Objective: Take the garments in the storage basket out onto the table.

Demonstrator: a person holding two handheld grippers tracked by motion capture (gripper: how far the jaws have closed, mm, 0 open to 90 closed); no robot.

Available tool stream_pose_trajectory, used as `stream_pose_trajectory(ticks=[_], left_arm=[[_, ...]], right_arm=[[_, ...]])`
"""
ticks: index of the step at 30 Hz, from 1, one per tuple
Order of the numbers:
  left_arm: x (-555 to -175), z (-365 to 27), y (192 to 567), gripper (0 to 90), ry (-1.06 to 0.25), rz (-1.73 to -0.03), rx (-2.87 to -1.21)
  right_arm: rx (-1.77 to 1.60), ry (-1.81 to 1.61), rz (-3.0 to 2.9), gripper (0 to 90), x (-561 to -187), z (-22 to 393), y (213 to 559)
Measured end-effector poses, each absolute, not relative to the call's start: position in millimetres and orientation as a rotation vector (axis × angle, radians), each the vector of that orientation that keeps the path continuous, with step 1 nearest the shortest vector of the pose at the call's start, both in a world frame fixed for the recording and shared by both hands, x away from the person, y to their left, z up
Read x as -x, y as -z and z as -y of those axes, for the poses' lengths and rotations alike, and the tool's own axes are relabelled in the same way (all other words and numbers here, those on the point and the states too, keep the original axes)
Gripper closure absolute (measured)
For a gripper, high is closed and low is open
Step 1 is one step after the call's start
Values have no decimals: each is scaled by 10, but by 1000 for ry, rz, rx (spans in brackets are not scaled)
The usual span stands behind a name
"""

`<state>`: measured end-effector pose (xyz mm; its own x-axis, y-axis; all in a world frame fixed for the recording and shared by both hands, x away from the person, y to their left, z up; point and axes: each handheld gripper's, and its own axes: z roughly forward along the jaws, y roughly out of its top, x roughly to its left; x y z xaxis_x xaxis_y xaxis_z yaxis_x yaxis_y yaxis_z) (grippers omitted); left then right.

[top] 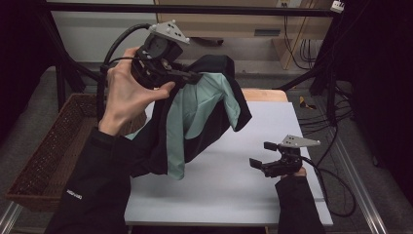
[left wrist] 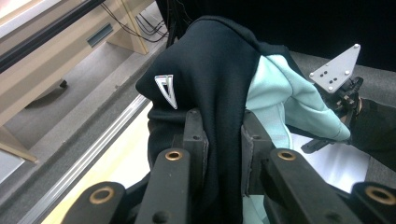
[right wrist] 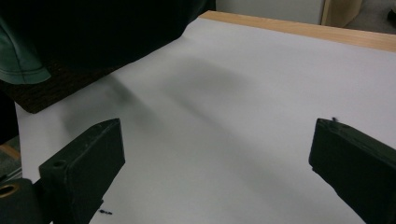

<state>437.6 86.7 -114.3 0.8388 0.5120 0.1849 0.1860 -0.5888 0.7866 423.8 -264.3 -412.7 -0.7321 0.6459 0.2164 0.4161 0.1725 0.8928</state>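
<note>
A black garment with a mint-green lining [top: 199,112] hangs above the table, lifted at its top by my left gripper [top: 192,76], which is shut on a fold of the black cloth. In the left gripper view both jaws pinch the garment [left wrist: 210,84], which bears a small silver triangle logo [left wrist: 166,89]. The garment's lower end droops to the white table sheet [top: 229,175]. My right gripper [top: 263,155] rests low over the sheet at the right, jaws wide apart and empty. The right gripper view has the green hem [right wrist: 21,60] at far left.
A brown woven basket [top: 53,141] stands left of the table. Cables [top: 331,180] trail off the right edge. A wooden table edge [top: 265,95] runs along the far side, with a dark frame and wall units behind.
</note>
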Motion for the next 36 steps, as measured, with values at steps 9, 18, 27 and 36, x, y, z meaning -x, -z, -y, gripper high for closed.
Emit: stream_pose_trajectory(ticks=[9,18,27,36], left_arm=[[-4496,-780,1356,759,-466,-512,-2198],[-4586,-690,1541,758,-437,-521,-2218],[-4666,-649,1757,756,-400,-525,-2227],[-4742,-639,1983,749,-383,-544,-2226]], right_arm=[[-1031,-1590,-2232,38,-4235,2648,4125],[-1033,-1589,-2231,38,-4234,2652,4125],[-1032,-1589,-2234,38,-4235,2649,4126],[-1034,-1584,-2233,38,-4235,2648,4129]])
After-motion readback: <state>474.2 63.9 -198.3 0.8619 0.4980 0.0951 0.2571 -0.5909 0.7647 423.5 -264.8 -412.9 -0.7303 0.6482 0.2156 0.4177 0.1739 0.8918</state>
